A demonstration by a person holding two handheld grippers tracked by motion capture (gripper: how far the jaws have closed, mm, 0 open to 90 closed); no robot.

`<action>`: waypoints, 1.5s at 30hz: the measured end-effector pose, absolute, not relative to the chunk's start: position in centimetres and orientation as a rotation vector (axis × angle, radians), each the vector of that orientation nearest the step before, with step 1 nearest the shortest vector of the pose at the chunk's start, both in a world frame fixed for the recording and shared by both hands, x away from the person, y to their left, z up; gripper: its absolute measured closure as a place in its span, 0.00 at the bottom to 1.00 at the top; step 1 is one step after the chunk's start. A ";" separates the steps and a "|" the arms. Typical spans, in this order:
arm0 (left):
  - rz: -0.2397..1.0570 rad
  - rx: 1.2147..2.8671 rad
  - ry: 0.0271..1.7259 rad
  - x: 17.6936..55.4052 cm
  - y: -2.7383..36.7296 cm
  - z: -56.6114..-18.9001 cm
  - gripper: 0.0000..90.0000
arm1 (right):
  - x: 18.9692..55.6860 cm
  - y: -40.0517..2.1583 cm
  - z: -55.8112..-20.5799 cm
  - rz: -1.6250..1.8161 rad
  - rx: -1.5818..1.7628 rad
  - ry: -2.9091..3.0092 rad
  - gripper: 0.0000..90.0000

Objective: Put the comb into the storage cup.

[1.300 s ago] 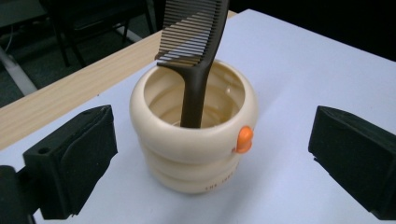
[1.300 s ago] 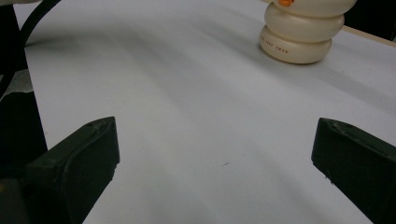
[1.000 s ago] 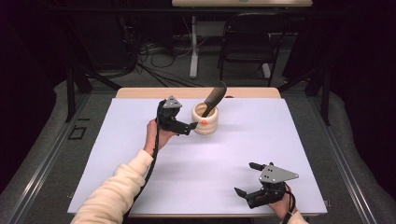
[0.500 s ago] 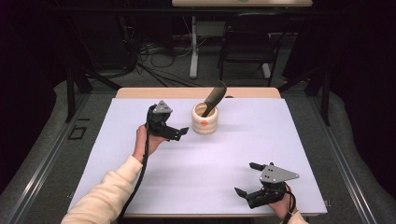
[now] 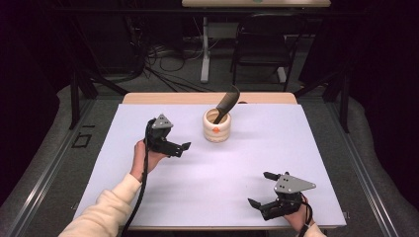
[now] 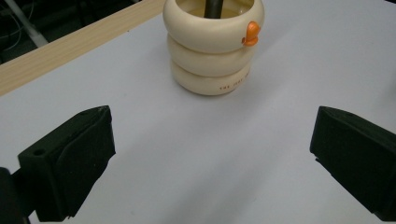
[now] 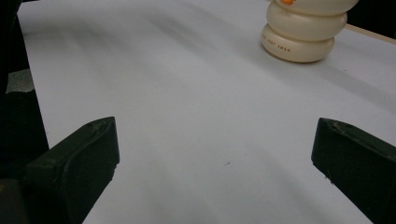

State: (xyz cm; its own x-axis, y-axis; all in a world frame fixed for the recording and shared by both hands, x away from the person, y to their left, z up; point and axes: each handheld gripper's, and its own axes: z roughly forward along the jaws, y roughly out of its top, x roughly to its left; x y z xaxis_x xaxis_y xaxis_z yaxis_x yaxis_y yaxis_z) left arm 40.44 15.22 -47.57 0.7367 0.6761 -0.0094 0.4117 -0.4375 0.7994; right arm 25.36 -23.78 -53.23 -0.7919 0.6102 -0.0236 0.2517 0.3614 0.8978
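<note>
Cream holder (image 6: pixel 212 44) rim cut off, dark tool (image 5: pixel 225 104) end hidden inside.

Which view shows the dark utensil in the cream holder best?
The high view: the utensil shows whole above the holder, leaning to the right with its broad end up. The left gripper view shows just a stub of its handle inside the holder's rim. The right gripper view cuts the holder off below its top.

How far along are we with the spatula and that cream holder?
Looks done: the dark spatula stands leaning in the cream ringed holder. In hand: nothing; the left gripper sits open beside the holder, and the right gripper rests open near the table's front edge. Left: seemingly nothing.
</note>
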 end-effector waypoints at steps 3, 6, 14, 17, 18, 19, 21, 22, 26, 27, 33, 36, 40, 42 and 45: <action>0.394 2.093 0.829 40.0 15.7 -47.9 0.00 | 25.4 -23.8 -53.3 1.402 0.757 2.276 0.01; 0.391 2.100 0.836 39.4 16.1 -48.2 0.00 | 25.3 -23.8 -53.2 1.405 0.754 2.274 0.01; 0.405 2.101 0.844 38.1 17.5 -48.5 0.00 | 25.3 -23.7 -53.2 1.401 0.753 2.276 0.00; 0.406 2.098 0.851 37.6 17.9 -48.6 0.00 | 25.3 -23.7 -53.3 1.399 0.760 2.279 0.00; 0.406 2.094 0.854 37.4 18.0 -48.6 0.00 | 25.3 -23.7 -53.2 1.399 0.758 2.275 0.00; 0.410 2.096 0.853 37.2 18.1 -48.6 0.00 | 25.3 -23.7 -53.2 1.402 0.756 2.274 0.00; 0.415 2.099 0.853 36.9 18.4 -48.7 0.00 | 25.3 -23.7 -53.2 1.397 0.754 2.280 0.00; 0.416 2.098 0.855 36.7 18.5 -48.7 0.00 | 25.4 -23.7 -53.3 1.397 0.755 2.281 0.00; 0.420 2.090 0.860 35.9 19.0 -48.8 0.00 | 25.3 -23.7 -53.2 1.404 0.752 2.275 0.00; 0.427 2.090 0.857 35.7 19.2 -48.8 0.00 | 25.3 -23.7 -53.2 1.399 0.755 2.280 0.00; 0.433 2.089 0.864 34.8 20.0 -48.9 0.00 | 25.3 -23.6 -53.2 1.399 0.754 2.284 0.00; 0.427 2.078 0.873 34.5 20.3 -49.0 0.00 | 25.3 -23.5 -53.3 1.394 0.757 2.287 0.00; 0.439 2.080 0.871 34.0 20.6 -48.9 0.00 | 25.3 -23.5 -53.3 1.395 0.754 2.289 0.00; 0.440 2.078 0.873 33.7 20.8 -49.0 0.00 | 25.3 -23.6 -53.3 1.391 0.760 2.289 0.00; 0.445 2.075 0.878 33.2 21.2 -49.1 0.00 | 25.3 -23.6 -53.3 1.395 0.759 2.284 0.00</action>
State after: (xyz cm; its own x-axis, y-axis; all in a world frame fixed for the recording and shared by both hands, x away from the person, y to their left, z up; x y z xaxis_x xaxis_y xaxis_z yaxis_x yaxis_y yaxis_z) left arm 33.21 21.15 -49.15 0.6944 0.7195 0.0055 0.4297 -0.4208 0.7989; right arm 25.27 -23.59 -53.26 -0.7921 0.6099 -0.0239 0.2572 0.3690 0.8931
